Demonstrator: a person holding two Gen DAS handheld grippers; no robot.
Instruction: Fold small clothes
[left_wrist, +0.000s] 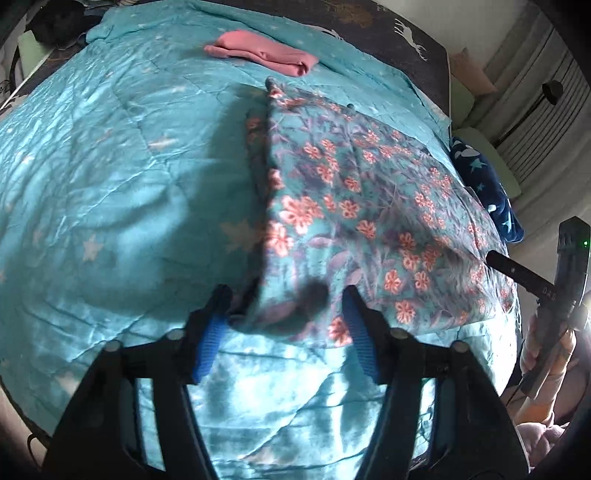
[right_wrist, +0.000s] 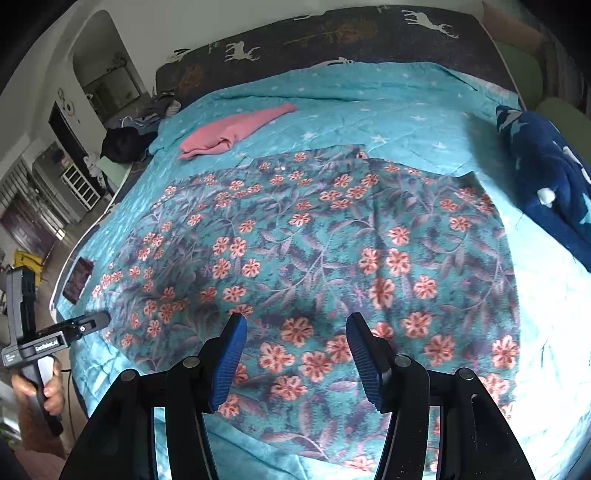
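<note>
Bed (right_wrist: 424, 107) first: filling nearly both views, spread with a crinkled turquoise quilt (left_wrist: 110, 177) printed with pale stars. Beyond it, a dark headboard (right_wrist: 332, 40) patterned with white deer. At the room's left edge in the right wrist view, a white arched niche and shelving, blurred. On the quilt's right side, a navy starred blanket (right_wrist: 546, 184), bunched.

Next, the floral garment (right_wrist: 314, 251): teal with orange-pink flowers, lying flat on the quilt toward the near edge of the bed, long axis running across the bed from left to right in the right wrist view, near hem toward the camera. Farther back, well apart from it, a pink garment (right_wrist: 229, 133), folded and tapering toward the headboard.

Smallest, the tongs. Left tongs (left_wrist: 284, 310) spread wide, poised at the near left corner of the floral garment, pinching nothing. Right tongs (right_wrist: 295, 354) likewise spread, hanging just above the floral cloth, gripping nothing.
</note>
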